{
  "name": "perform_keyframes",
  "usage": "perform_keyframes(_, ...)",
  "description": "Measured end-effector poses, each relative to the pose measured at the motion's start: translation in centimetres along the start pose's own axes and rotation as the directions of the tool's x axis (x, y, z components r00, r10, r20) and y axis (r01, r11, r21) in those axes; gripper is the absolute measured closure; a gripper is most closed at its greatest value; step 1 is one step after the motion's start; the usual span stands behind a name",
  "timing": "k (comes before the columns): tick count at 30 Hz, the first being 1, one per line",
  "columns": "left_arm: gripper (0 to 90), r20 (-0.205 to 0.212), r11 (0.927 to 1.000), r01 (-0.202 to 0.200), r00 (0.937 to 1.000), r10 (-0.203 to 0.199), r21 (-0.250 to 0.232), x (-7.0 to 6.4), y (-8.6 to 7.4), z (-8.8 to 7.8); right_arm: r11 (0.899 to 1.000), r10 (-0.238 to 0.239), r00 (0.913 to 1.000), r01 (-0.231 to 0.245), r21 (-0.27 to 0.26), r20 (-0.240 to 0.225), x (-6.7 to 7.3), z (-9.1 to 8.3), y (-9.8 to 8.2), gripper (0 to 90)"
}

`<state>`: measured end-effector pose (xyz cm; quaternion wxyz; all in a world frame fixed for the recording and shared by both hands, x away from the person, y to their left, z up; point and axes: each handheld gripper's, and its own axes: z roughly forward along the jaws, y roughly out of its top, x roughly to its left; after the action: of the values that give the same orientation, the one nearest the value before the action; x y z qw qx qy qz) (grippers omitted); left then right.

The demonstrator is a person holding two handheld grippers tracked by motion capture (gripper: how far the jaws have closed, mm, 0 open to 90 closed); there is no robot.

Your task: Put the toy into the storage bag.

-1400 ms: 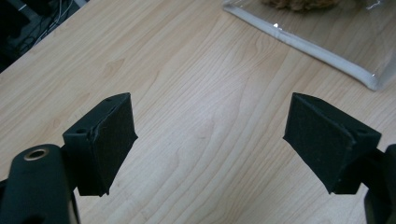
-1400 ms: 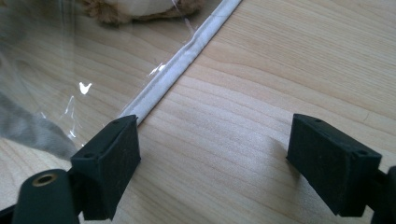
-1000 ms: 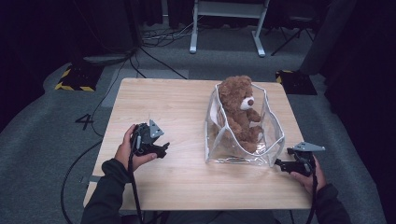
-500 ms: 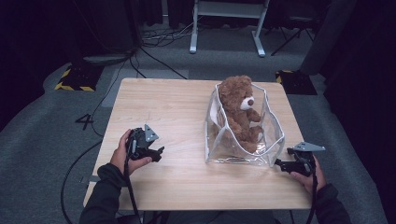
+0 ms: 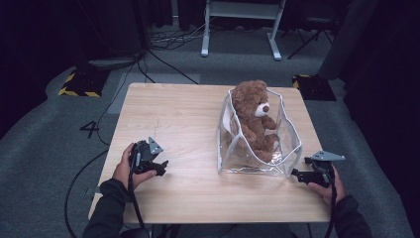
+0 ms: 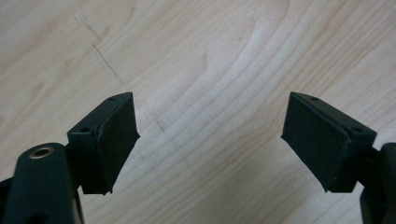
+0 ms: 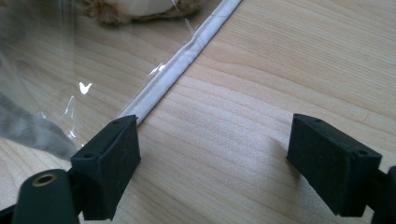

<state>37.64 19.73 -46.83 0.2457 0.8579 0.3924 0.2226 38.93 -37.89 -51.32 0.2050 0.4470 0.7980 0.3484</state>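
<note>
Studio-like lab: dark curtains (image 5: 44, 34); floor cables (image 5: 168, 42); hazard-taped weights (image 5: 79, 82); stand legs (image 5: 240, 29).

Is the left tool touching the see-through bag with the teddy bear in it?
Apart. The high view shows bare table between the left tool and the clear bag.

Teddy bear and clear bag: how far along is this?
Done: the teddy bear sits inside the clear bag, whose top stands open. In hand: nothing. The left gripper is open over bare table; the right gripper is open beside the bag's white-edged corner, not touching it. Left: probably closing the bag, if that is the aim.
</note>
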Motion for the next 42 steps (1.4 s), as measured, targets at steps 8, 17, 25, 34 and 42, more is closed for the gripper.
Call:
perform_keyframes(8, 18.1, -0.014, 1.0000, -0.002, 0.9999, 0.002, 0.007, -0.2, -1.4, 0.3, 1.000, 0.000, 1.0000, 0.000, 0.000, 0.000, 0.0, 0.0, 0.0, 16.8)
perform_keyframes(17, 18.2, -0.011, 0.9998, 0.021, 0.9997, -0.021, -0.005, -0.3, -3.1, 0.7, 1.000, 0.000, 1.0000, 0.000, 0.000, 0.000, 0.0, 0.0, 0.0, 16.8)
perform_keyframes(25, 18.1, 0.016, 0.9968, 0.071, 0.9974, -0.071, -0.036, -0.5, -4.7, 0.8, 1.000, 0.000, 1.0000, 0.000, 0.000, 0.000, 0.0, 0.0, 0.0, 16.8)
perform_keyframes(34, 18.4, 0.034, 0.9890, 0.128, 0.9915, -0.126, -0.075, -0.4, -5.9, 0.7, 1.000, 0.000, 1.0000, 0.000, 0.000, 0.000, 0.0, 0.0, 0.0, 16.8)
perform_keyframes(42, 18.1, 0.090, 0.9728, 0.212, 0.9749, -0.203, -0.094, 0.0, -7.2, 0.5, 1.000, 0.000, 1.0000, 0.000, 0.000, 0.000, 0.0, 0.0, 0.0, 16.8)
